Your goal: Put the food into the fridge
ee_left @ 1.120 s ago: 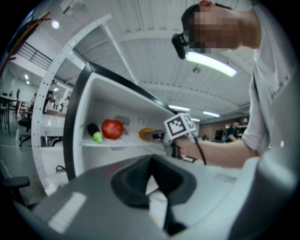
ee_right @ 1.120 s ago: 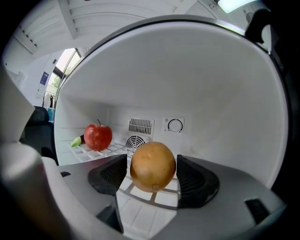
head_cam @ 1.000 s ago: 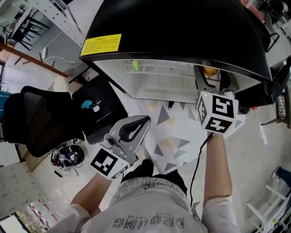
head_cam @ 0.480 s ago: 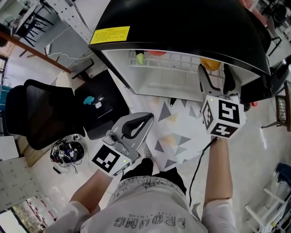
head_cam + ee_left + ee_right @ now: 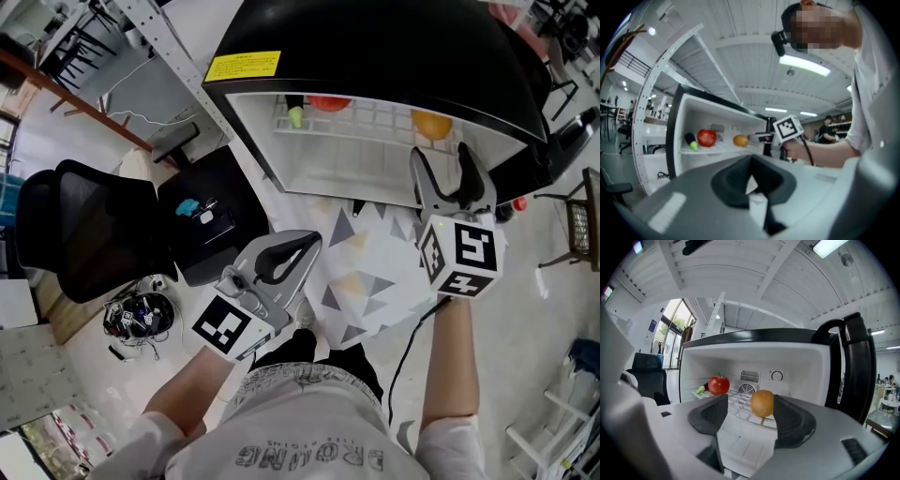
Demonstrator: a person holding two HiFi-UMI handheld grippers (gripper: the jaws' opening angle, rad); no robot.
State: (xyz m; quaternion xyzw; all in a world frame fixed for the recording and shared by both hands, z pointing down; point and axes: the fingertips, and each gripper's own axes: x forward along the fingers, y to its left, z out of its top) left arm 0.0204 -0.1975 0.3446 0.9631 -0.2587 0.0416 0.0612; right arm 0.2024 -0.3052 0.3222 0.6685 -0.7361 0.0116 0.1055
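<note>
1. Right gripper gapes empty before the fridge; left gripper closed, low.
2. Orange sits on the far shelf, right of the apple: probably firm, round, roll-prone; grip across its middle.

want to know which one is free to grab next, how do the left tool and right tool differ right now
The left tool has its jaws together; the right tool has its jaws apart. The right tool is up at the open fridge, aimed at the orange, which lies on the shelf past its tips. The left tool hangs lower, back from the fridge. Both hold nothing.
</note>
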